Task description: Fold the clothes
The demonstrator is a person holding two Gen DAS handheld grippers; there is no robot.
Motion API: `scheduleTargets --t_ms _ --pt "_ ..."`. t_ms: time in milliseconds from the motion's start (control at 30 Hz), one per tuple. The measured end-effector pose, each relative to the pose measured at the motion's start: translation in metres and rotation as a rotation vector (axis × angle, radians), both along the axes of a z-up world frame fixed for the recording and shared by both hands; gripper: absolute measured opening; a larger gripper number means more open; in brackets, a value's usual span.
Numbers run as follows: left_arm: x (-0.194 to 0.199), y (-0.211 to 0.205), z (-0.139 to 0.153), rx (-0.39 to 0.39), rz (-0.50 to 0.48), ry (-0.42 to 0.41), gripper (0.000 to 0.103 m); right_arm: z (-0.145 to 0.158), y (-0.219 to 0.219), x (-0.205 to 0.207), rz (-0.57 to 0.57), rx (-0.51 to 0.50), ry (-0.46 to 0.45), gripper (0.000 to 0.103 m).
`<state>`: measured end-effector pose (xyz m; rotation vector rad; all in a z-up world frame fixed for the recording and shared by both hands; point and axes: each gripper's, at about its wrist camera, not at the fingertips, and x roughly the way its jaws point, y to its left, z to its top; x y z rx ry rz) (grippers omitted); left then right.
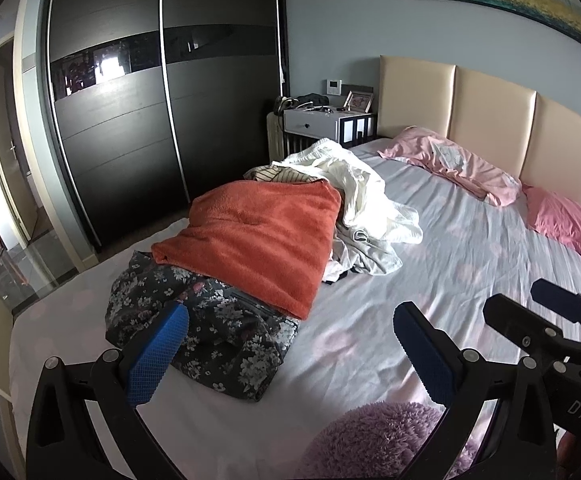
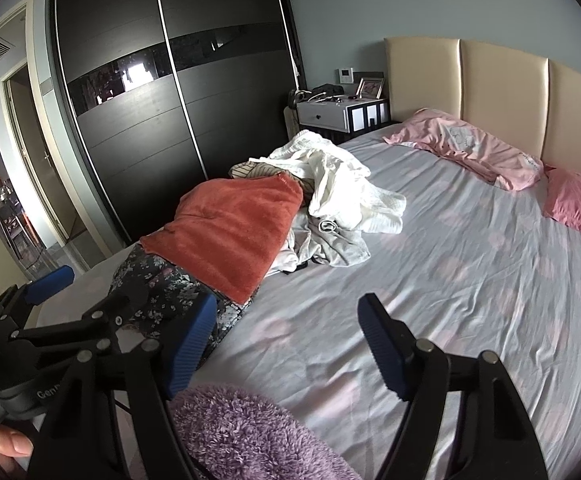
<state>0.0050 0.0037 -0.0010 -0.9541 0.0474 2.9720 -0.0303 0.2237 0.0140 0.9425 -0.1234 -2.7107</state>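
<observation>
Hovering side by side over the near edge of the bed (image 1: 470, 240): left tool (image 1: 290, 320) and right tool (image 2: 286, 320), each spread wide, blue pads (image 1: 158, 356) gripping nothing. Lying along the bed's left edge, a line of unfolded clothes: nearest, a dark floral garment (image 1: 226, 336) spreading flat by the near left corner; overlapping its far end, a rust-orange fleece piece (image 1: 262, 236); beyond that, bunching against it, a white garment (image 1: 354, 184) piling over a pale grey one (image 1: 370, 256), with a striped item (image 1: 274, 174) peeking out behind the orange. Poking in at the bed's near edge, just under both tools, a fluffy lilac piece (image 2: 242, 428). Resting against the cream headboard (image 1: 490, 120) at the far edge, two pink pillows (image 1: 454, 164), well apart from the pile. Standing off the far left corner, a white nightstand (image 1: 310, 122); filling the wall left of the bed, a dark sliding wardrobe (image 1: 150, 120). Showing at the lower left of the right wrist view, a fingertip (image 2: 10, 446) gripping the left tool's handle.
</observation>
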Motion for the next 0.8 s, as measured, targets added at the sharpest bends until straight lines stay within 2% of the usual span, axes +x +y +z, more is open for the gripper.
scheduleTargets --t_ms 567,800 --pt "-0.0013 0.0034 0.0026 -0.004 -0.005 -0.002 0.103 0.0070 0.0055 0.0033 -0.025 0.017 0.022 0.073" --pt "-0.0031 0.0007 0.0042 0.026 -0.008 -0.009 0.103 0.0072 0.0060 0.0027 -0.024 0.020 0.018 0.073"
